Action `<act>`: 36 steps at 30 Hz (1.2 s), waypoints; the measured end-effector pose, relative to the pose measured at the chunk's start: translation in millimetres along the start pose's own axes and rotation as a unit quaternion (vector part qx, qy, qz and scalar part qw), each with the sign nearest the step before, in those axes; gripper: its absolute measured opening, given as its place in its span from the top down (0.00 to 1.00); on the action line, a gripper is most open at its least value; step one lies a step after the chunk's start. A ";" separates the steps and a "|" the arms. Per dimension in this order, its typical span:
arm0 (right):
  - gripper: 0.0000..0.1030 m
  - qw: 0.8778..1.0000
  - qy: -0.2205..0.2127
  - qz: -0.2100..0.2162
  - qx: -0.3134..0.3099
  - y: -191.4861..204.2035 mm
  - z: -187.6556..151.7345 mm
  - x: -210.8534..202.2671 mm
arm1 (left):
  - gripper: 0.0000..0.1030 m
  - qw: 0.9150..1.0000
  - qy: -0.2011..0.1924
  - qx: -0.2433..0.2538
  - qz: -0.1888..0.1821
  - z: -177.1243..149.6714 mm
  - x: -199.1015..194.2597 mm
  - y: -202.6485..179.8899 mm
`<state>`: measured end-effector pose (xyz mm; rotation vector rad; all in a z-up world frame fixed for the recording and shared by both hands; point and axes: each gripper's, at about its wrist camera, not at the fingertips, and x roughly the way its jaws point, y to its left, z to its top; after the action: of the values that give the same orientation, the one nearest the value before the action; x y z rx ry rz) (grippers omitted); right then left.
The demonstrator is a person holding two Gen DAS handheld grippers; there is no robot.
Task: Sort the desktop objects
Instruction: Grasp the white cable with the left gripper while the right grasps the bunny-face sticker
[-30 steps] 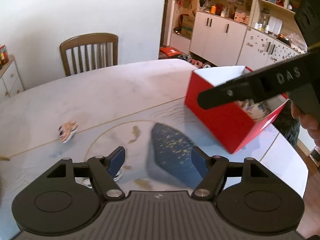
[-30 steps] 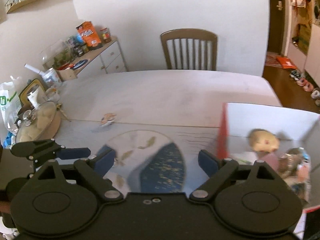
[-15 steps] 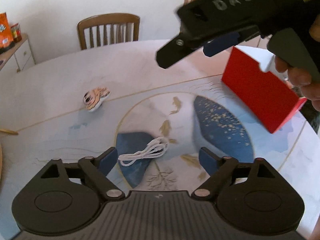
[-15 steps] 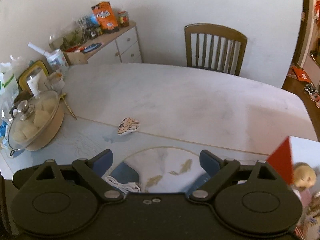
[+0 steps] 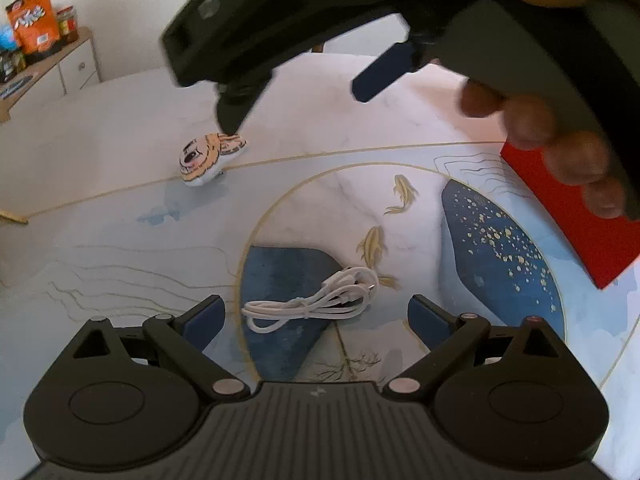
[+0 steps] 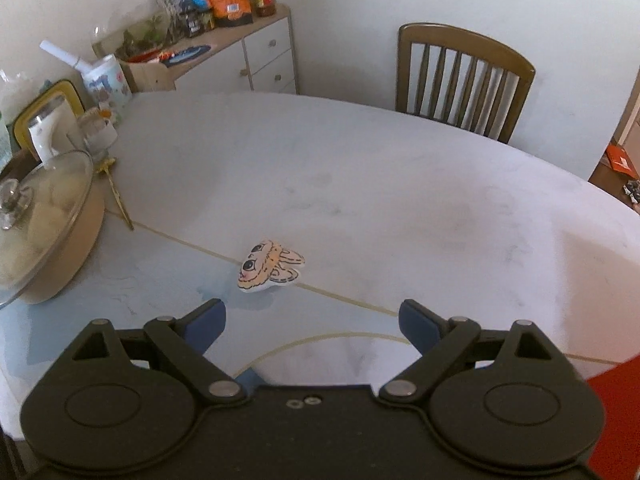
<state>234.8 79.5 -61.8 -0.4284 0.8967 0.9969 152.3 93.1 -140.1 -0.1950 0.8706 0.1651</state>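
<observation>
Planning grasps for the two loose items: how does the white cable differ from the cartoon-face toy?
The white cable is a thin, bundled coil in one colour; the cartoon-face toy is a flat-looking, orange-striped piece with big eyes. The cable lies on the table's blue printed patch, between the open left gripper fingers; the toy lies farther off on the gold line. Both rest loose on the table.

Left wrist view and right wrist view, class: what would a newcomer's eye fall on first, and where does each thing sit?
In the left wrist view, the right gripper fills the top, jaws open, hovering over a small cartoon toy on the table. A coiled white cable lies between the open left gripper's fingers, untouched. A red box stands at the right edge.
</observation>
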 end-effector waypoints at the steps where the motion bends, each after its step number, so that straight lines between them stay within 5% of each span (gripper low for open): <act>1: 0.09 1.000 0.002 0.001 -0.001 0.8 1.3 4.2 | 0.04 1.000 0.001 -0.003 0.003 0.0 1.5 -1.4; 12: 0.10 1.000 0.018 0.005 -0.006 9.2 22.8 48.3 | 0.04 0.999 -0.010 0.008 0.043 -3.9 8.0 -16.9; 36: 0.24 0.998 0.058 0.002 -0.028 25.0 29.0 100.0 | 0.05 0.998 -0.021 0.002 0.052 -6.3 7.6 -17.6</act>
<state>250.2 165.3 -123.9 -0.5355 0.9761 1.0102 156.4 75.1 -148.1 -0.1409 0.8402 0.2639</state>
